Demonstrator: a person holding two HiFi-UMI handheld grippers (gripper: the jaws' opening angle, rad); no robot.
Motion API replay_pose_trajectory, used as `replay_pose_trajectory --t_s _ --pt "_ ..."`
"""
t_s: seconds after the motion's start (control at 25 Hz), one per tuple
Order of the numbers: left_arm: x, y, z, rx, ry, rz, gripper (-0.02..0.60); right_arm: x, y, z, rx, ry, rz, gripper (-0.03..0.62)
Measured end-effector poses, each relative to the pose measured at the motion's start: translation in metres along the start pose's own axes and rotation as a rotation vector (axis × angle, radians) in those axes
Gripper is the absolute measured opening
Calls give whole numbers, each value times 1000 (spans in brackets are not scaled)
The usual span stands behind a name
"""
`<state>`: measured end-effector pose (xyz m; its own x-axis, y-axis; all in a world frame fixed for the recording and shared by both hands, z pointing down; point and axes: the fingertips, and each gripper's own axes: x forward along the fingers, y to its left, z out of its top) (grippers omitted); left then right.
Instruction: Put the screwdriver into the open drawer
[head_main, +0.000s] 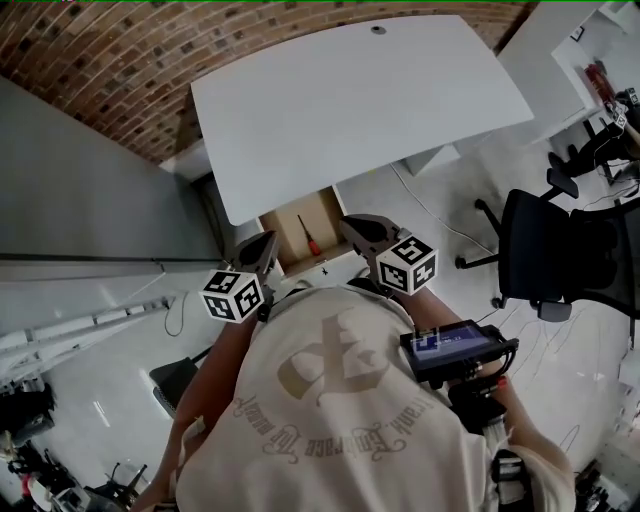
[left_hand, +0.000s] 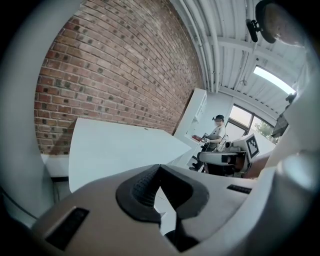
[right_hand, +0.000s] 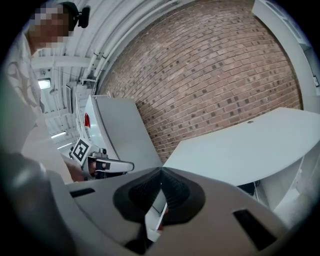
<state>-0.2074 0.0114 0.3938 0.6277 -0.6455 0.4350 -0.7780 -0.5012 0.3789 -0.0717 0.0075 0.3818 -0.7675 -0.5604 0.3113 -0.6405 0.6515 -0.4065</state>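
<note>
The screwdriver (head_main: 308, 237), thin shaft and red handle, lies inside the open wooden drawer (head_main: 285, 236) under the white desk (head_main: 360, 105). Both grippers hover just in front of the drawer, one at each front corner. My left gripper (head_main: 266, 244) is shut with nothing between its pads, and its jaws meet at the tip in the left gripper view (left_hand: 160, 168). My right gripper (head_main: 353, 224) is also shut and empty (right_hand: 161, 170). Each gripper shows in the other's view: the right gripper (left_hand: 235, 156) and the left gripper (right_hand: 102, 163).
A black office chair (head_main: 560, 250) stands on the floor to the right. A grey partition (head_main: 80, 190) is at the left and a brick wall (head_main: 120, 60) is behind the desk. A person (left_hand: 216, 137) sits far back at another desk. Cables lie on the floor.
</note>
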Motion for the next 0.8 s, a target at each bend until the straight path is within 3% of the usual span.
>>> replay_pose_trajectory --t_s 0.4,0.8 --pt "-19 12 -1 -9 -40 41 20 2 19 -7 -21 16 27 21" --pt "-6 15 9 18 -34 9 20 -3 2 -8 1 21 -20 21"
